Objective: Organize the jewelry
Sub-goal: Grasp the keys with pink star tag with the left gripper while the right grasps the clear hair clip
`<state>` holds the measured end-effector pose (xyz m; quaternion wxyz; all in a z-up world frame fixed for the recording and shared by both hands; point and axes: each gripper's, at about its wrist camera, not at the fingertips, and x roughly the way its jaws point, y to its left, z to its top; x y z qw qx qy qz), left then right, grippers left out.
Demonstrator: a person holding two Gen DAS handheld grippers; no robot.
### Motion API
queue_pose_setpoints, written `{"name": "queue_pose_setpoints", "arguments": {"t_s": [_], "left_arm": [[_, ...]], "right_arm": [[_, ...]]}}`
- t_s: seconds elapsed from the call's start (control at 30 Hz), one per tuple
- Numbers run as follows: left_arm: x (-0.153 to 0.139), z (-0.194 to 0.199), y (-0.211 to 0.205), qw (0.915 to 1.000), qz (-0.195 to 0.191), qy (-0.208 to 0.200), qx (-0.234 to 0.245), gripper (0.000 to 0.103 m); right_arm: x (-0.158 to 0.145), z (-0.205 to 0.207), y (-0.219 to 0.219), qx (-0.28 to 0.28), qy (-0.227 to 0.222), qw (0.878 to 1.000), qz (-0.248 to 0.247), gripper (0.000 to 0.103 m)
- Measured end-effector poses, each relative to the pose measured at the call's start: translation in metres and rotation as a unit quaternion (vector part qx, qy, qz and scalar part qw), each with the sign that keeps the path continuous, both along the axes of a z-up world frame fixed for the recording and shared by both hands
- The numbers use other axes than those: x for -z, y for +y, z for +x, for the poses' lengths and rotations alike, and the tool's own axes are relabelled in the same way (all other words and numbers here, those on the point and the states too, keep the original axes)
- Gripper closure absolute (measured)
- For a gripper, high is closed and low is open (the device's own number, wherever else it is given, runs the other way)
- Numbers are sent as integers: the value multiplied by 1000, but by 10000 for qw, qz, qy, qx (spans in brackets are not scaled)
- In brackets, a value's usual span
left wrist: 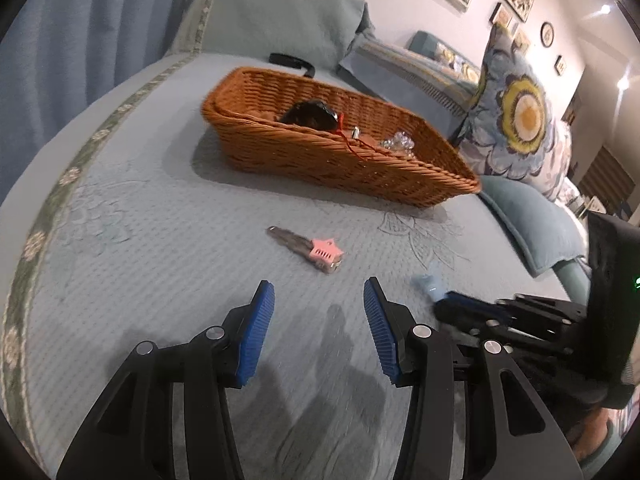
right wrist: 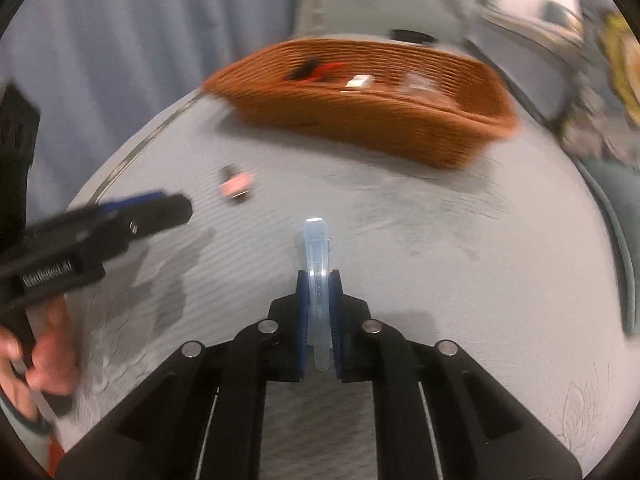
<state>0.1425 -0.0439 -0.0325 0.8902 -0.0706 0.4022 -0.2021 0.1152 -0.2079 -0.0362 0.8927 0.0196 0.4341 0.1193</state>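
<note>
Blue clip (right wrist: 316,264) | pinched by right tool (right wrist: 319,280) | left tool (left wrist: 319,300) spread | quilted bedspread (left wrist: 140,280)

left gripper (left wrist: 319,332): black angular linkage arms, silver round pivot screws, blue ribbed fingers (left wrist: 256,336). right gripper (right wrist: 319,312): same build, thin pale cables.

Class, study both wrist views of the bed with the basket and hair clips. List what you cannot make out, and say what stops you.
- Basket contents: left wrist view, near wall hides most; right wrist view, motion blur smears them.
- Black object behind the basket: partly hidden by its rim.
- Pale blue clip in the right claw: its rear end sits hidden between the pads.
- Pink clip: details too small; blurred in right wrist view.
</note>
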Motion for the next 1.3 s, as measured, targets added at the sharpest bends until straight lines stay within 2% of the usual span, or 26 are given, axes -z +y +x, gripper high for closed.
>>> {"name": "queue_pose_setpoints", "arguments": {"t_s": [0.1, 0.3, 0.33, 0.4, 0.43, 0.5, 0.7, 0.93, 1.03, 1.17, 1.3], "left_arm": [[6, 22, -15, 9996, 168, 197, -137, 58], [10, 46, -36, 9960, 761, 193, -428, 59], [10, 44, -37, 9951, 875, 151, -423, 61], [10, 40, -36, 9941, 1008, 115, -391, 72], [10, 36, -32, 9940, 1034, 108, -348, 74], [9, 31, -21, 9950, 958, 111, -274, 80], [10, 22, 9, 9990, 419, 145, -108, 80], [9, 18, -3, 9970, 766, -52, -101, 82], [5, 15, -6, 9968, 779, -188, -71, 83], [-2, 5, -4, 9967, 649, -483, -41, 83], [-11, -7, 3, 9962, 330, -803, -14, 83]], "right_arm": [[0, 4, -15, 188, 52, 9994, 298, 95], [-1, 9, -9, 166, 9, 9997, 199, 95], [0, 10, -10, 156, 16, 9996, 232, 95], [0, 10, -12, 143, 33, 9994, 310, 95], [0, 9, -13, 139, 42, 9993, 340, 95], [0, 6, -15, 124, 44, 9993, 354, 95], [0, 4, -12, 71, 26, 9995, 317, 95], [0, 4, -6, 84, -18, 9998, 153, 95], [-1, 1, -4, 94, -101, 9999, 57, 95], [-6, -4, -5, 79, -247, 9996, 107, 95], [-11, -6, -8, 88, -339, 9992, 210, 95]]}}
